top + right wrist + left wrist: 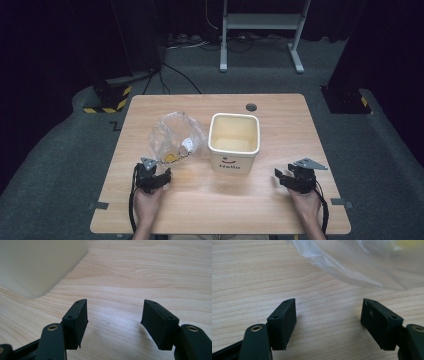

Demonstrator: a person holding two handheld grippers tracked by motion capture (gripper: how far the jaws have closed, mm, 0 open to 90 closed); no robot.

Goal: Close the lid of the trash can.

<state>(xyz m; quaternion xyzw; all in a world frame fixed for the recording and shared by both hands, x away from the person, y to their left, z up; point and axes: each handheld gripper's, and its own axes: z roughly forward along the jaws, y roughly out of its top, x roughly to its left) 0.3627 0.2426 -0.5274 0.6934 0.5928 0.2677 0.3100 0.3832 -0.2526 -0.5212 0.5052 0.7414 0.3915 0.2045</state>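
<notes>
High view, plastic bag [176, 137] just beyond left tongs [161, 176], both tongs apart, empty

Your forearms cut off by bottom edge of high view, behind table [220, 210]. Clear plastic bag [362, 262] cut off at top and right in left gripper view; yellow item inside blurred. White bin [37, 265] beside right jaws blurred, cut off at top and left. Print under "Hello" on bin too small to tell.
</notes>
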